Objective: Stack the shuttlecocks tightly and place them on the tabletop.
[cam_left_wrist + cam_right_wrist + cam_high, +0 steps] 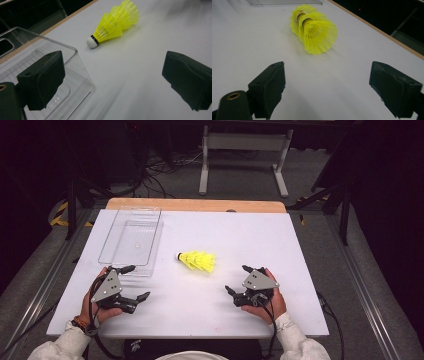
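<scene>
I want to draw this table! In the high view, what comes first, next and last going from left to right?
Left gripper → clear plastic tray → yellow shuttlecocks → right gripper.

Floor (240,180): we see grey carpet strewn with cables (160,167).
Furniture: we see a white stand (243,142).
Light: we find dim surroundings.

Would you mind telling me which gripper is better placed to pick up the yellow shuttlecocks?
Probably the right gripper: its open fingers point at the nested shuttlecocks, with only bare table between. The left gripper sits beside the clear tray and views them off to one side.
</scene>
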